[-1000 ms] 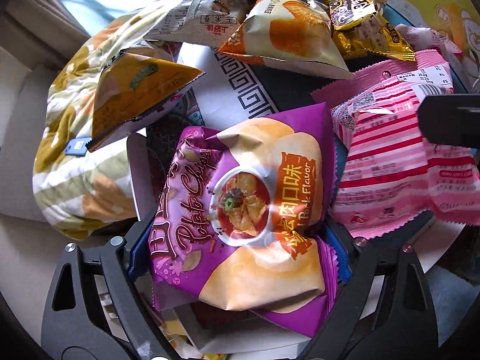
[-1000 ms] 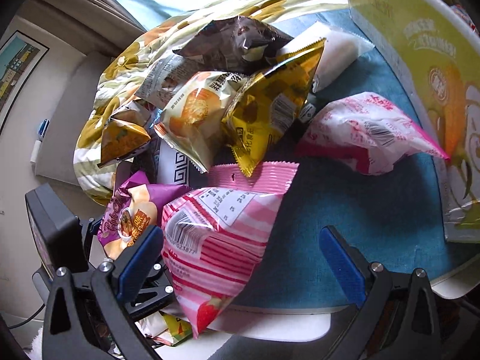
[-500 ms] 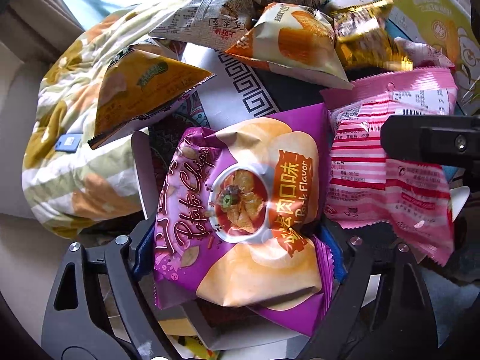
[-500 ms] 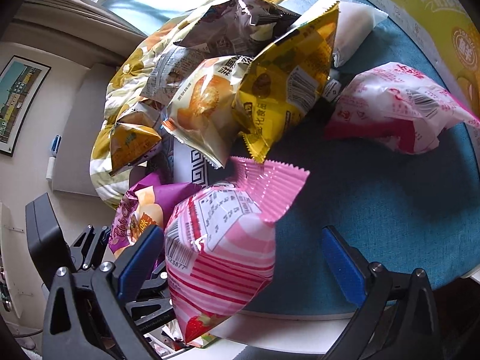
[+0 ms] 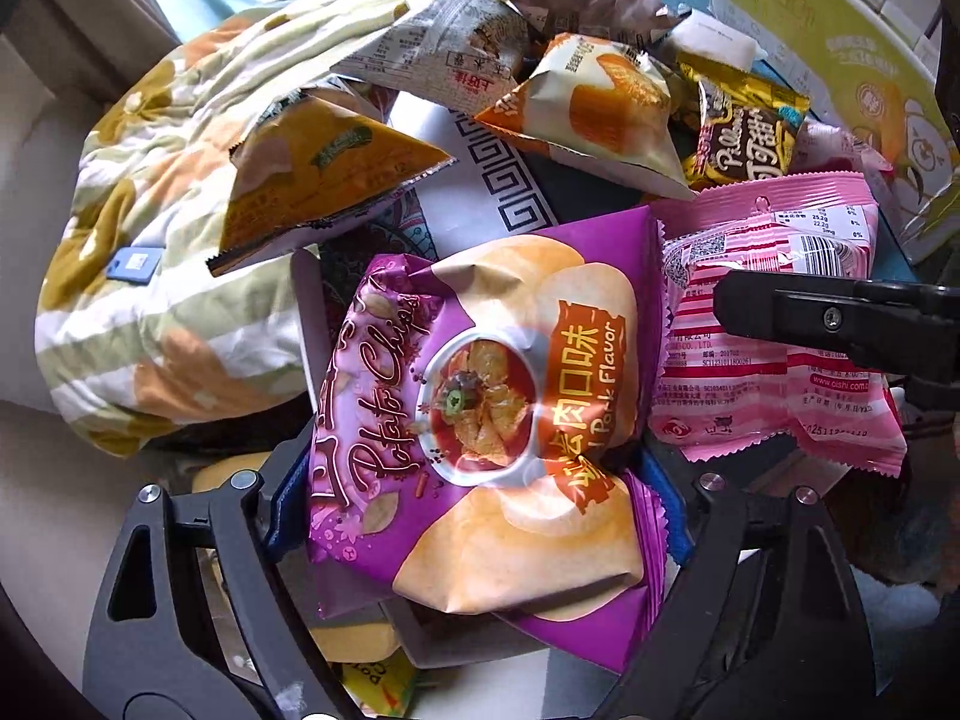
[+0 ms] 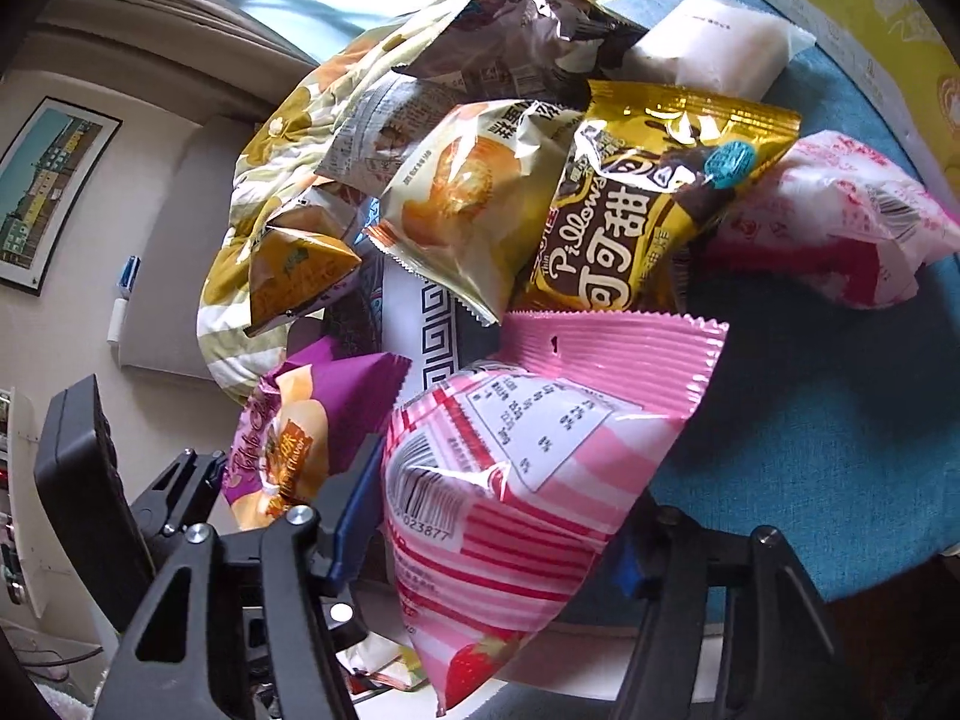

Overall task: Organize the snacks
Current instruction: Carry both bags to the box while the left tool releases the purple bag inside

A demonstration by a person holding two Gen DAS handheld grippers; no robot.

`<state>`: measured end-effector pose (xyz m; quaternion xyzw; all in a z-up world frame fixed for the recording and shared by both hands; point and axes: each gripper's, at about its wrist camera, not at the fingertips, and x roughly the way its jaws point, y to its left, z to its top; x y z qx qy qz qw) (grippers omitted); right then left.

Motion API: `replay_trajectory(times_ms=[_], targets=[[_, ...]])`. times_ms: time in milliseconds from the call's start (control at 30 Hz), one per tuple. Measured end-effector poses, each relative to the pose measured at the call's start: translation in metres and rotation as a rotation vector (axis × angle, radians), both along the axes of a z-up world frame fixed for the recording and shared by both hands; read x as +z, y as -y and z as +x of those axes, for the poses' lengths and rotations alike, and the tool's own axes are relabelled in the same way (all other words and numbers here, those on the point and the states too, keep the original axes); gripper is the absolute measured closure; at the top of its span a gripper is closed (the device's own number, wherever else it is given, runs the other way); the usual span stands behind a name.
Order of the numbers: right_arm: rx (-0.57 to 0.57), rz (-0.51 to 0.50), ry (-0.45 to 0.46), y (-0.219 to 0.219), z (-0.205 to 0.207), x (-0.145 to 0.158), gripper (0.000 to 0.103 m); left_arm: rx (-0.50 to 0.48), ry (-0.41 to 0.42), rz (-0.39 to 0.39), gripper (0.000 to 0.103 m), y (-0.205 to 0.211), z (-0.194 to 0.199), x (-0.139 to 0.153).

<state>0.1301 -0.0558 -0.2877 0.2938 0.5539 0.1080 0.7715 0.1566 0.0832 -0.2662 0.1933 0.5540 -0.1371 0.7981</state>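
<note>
A purple potato-chip bag (image 5: 480,396) sits upright between the blue pads of my left gripper (image 5: 474,510), which is shut on its lower half. The same bag (image 6: 312,420) shows at the left of the right wrist view. Beside it is a pink striped snack bag (image 6: 516,480) between the fingers of my right gripper (image 6: 492,540). Those jaws are closing and the pads press on the bag's sides. In the left wrist view this pink bag (image 5: 768,384) lies to the right, with a black right-gripper finger (image 5: 840,324) across it.
Behind the held bags is a pile of snacks: a gold Pillows bag (image 6: 648,210), an orange-and-white bag (image 6: 468,198), a brown bag (image 6: 528,42), a white packet (image 6: 708,54), a pink-white bag (image 6: 840,222). A yellow box (image 6: 870,18) stands far right on the blue surface (image 6: 810,420). A floral quilt (image 5: 150,300) lies left.
My right gripper's jaws have come in from wide open onto the pink striped bag. The left gripper, still holding the purple bag, has lifted slightly.
</note>
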Motion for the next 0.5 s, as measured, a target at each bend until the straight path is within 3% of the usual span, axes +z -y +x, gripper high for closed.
replay_trajectory(times_ms=[500], targets=[[0.006,-0.072,0.116,0.012,-0.025,0.065,0.047,-0.008,0.103,-0.084,0.018,0.011,-0.010,0.072]])
